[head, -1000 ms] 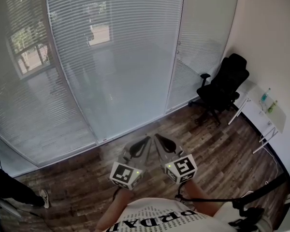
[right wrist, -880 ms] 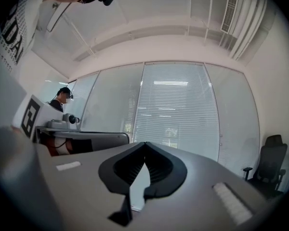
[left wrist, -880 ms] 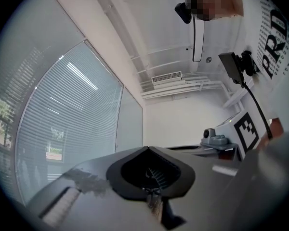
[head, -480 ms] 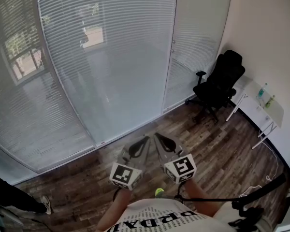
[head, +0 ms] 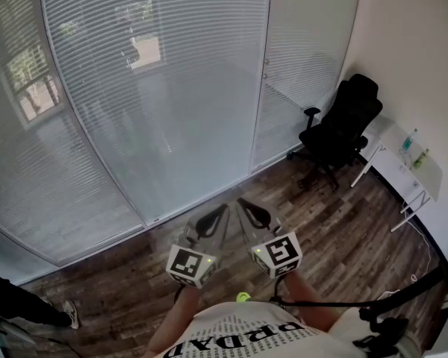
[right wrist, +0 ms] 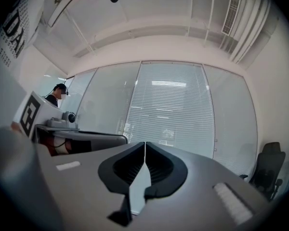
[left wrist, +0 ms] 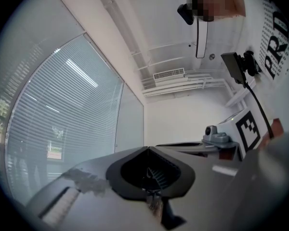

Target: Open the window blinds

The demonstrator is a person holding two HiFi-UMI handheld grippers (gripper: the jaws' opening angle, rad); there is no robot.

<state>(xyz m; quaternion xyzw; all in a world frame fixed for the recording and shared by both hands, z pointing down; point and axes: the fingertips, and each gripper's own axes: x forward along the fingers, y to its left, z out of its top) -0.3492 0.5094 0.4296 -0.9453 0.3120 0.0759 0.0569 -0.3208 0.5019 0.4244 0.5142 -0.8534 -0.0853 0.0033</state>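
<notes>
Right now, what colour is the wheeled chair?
The padded office chair is black, clearest in the head view.

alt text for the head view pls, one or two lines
Two shut, empty claws, the left claw and the right claw, are held side by side in front of the person, pointing toward tall glass panels covered by lowered blinds. A black office chair stands on the wood floor at the right.
</notes>
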